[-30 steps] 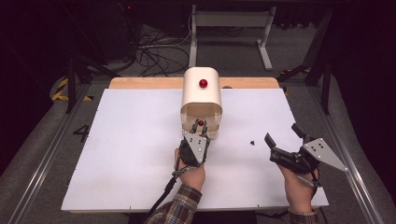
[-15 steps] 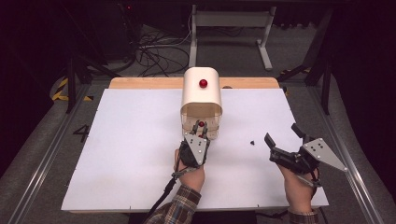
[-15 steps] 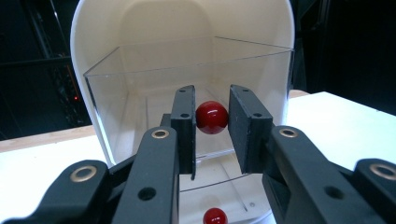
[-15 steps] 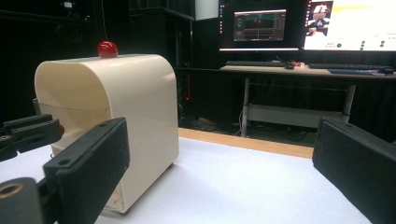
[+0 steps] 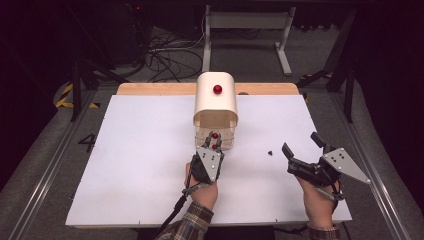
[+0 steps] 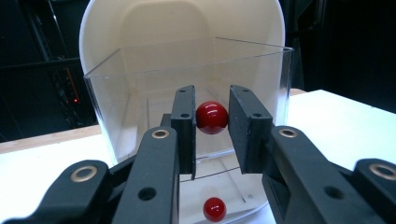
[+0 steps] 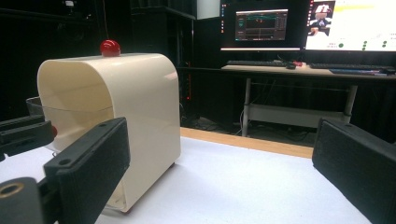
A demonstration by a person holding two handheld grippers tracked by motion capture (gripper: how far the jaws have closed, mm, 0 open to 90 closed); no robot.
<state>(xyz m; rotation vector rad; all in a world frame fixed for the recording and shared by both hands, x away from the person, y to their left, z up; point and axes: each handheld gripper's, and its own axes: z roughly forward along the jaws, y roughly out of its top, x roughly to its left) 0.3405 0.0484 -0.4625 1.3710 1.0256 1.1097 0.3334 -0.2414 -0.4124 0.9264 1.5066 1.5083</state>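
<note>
Between the left tongs (image 6: 212, 128) sits a red ball knob (image 6: 211, 117), clamped by both pads at the front wall of the clear drawer (image 6: 140, 93) under the cream cover (image 5: 215, 97). Best pull straight back, level, grip centred so the knob doesn't slip. Right tongs (image 5: 302, 149) rest apart on the white surface (image 5: 130, 150), well off to the side, holding nothing.

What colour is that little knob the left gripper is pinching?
The knob is glossy red, clearest in the left gripper view.
</note>
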